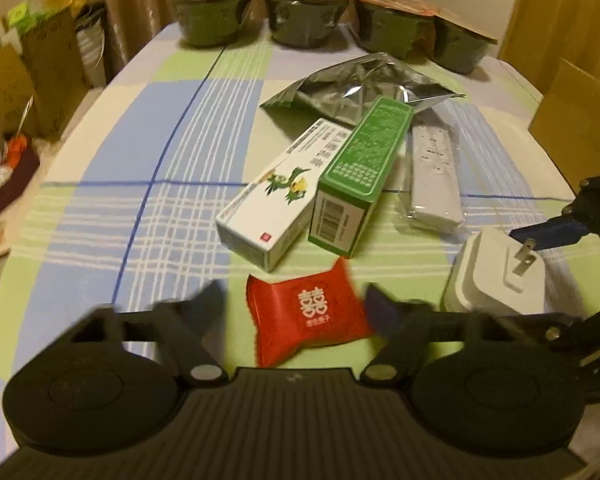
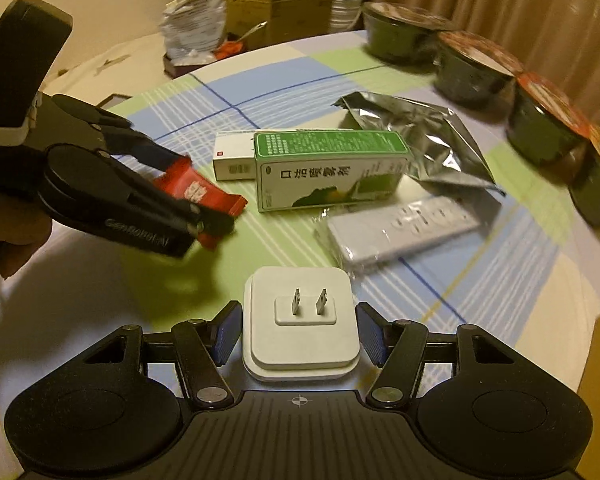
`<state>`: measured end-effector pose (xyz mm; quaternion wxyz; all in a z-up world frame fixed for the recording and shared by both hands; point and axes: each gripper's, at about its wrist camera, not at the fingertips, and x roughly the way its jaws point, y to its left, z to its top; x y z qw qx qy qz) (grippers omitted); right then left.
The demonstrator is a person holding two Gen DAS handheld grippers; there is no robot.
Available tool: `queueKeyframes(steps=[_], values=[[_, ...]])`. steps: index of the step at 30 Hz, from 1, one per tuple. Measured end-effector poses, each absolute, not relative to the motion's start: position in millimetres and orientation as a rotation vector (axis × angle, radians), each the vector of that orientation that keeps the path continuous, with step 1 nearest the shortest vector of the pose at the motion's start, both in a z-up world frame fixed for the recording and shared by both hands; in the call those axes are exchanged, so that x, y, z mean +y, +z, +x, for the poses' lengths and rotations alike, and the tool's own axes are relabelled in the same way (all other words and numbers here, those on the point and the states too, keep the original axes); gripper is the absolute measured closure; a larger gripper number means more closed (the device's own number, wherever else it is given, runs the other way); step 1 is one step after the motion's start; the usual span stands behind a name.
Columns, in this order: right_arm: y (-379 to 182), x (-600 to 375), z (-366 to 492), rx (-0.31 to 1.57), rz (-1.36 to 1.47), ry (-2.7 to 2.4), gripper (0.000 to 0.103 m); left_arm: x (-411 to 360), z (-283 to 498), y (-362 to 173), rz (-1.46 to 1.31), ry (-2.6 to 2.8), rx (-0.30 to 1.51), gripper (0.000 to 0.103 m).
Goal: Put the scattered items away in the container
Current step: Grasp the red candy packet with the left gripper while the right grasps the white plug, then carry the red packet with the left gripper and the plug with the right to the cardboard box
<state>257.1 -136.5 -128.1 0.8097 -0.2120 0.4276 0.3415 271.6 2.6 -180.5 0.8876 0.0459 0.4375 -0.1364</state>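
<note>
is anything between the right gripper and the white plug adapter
Nothing visible. The white plug adapter already sits between the right gripper's open blue pads, prongs up. The left gripper, off to its left, is around the red candy packet.

table (image 1: 100,208): plaid cloth, blue/green/white | far edge: four dark bowls (image 1: 216,16) in a row | centre: silver foil pouch (image 1: 360,84), white box (image 1: 276,196), bagged white remote (image 1: 434,176) | near: white plug adapter (image 2: 300,320)
</note>
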Motion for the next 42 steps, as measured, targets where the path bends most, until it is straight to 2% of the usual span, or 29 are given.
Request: queueKeyframes(steps=[5,9,20,42], values=[[-122.2,-145.9,240.2,0.924,-0.424,0.711,0.039,3.0,252.6,-175.0,0.082,-0.363,0.942,0.081],[-119.6,-156.9,225.5,0.941,-0.383,0.685,0.039,-4.7,228.5,-170.3,0.102,-0.418,0.965,0.089],[-105.4,-181.6,185.7,0.961,-0.302,0.619,0.039,-24.1,192.3,-143.0,0.143,-0.461,0.949,0.090],[-39.9,-201.8,132.1,0.856,-0.244,0.561,0.039,-29.2,137.3,-80.0,0.136,-0.463,0.895,0.090]])
